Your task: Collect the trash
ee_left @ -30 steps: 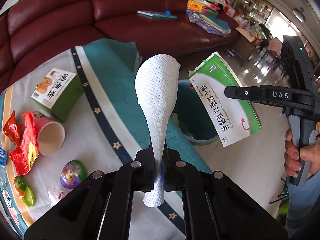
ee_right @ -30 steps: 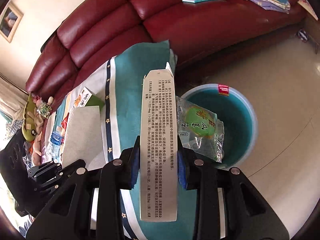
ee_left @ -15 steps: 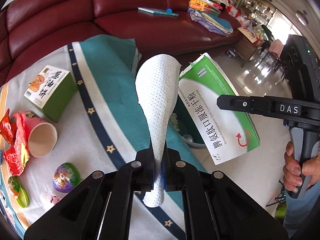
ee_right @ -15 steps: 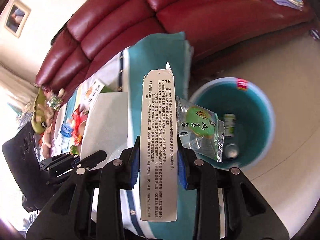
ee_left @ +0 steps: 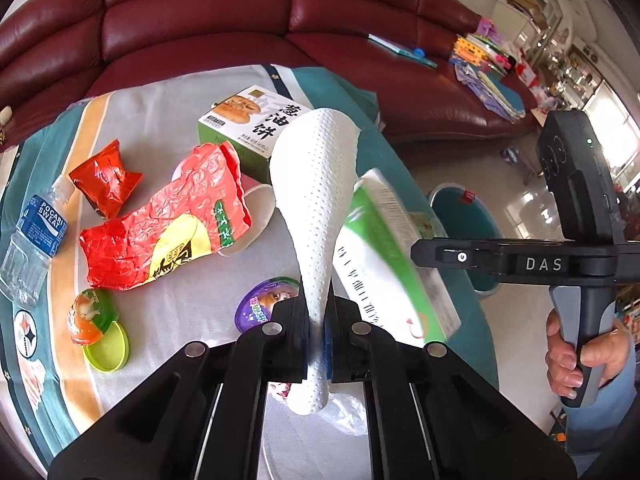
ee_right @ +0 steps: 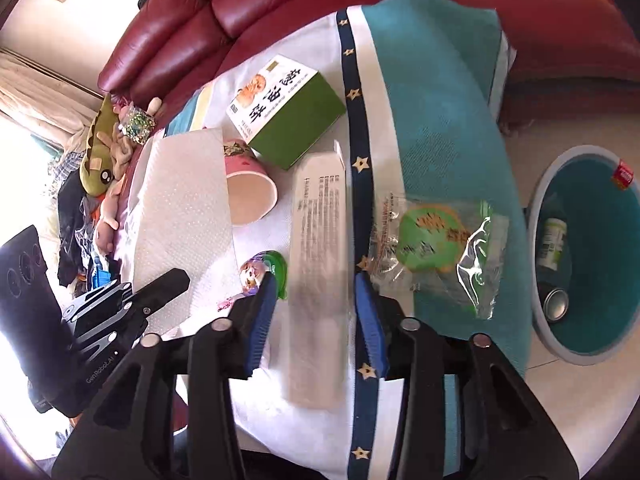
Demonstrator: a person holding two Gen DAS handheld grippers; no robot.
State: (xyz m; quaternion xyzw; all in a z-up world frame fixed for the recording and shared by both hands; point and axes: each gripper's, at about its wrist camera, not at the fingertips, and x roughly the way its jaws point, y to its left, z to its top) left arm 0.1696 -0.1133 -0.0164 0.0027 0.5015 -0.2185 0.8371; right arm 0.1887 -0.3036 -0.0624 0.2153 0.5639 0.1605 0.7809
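At the far left of the cloth-covered desk [ee_left: 168, 120] lies a clear plastic water bottle with a blue label [ee_left: 34, 236], then a crumpled red foil snack bag [ee_left: 160, 220], a pink paper cup [ee_right: 246, 182] on its side and a green-and-white cardboard food box [ee_left: 250, 128]. The left tool [ee_left: 318, 322] is clenched on a white dimpled paper towel [ee_left: 316, 200], folded into a long strip that stands up from the jaws.

To its right, the right tool [ee_right: 316, 316] is opening; its blue pads [ee_right: 262, 316] stand clear of the long white-and-green carton printed with small text [ee_right: 320, 272], which looks blurred and loose between them. A clear wrapper with a green round label [ee_right: 434, 240] hangs just beside it. Both are over the desk's teal border, while the round teal bin [ee_right: 560, 344], already holding a can and a small bottle, sits on the floor further right.

The likely risk is that the carton and wrapper, let go here, land on the desk or the floor instead of in the bin, because the release seems to come short of the rim. The limp towel could also snag nearby litter.
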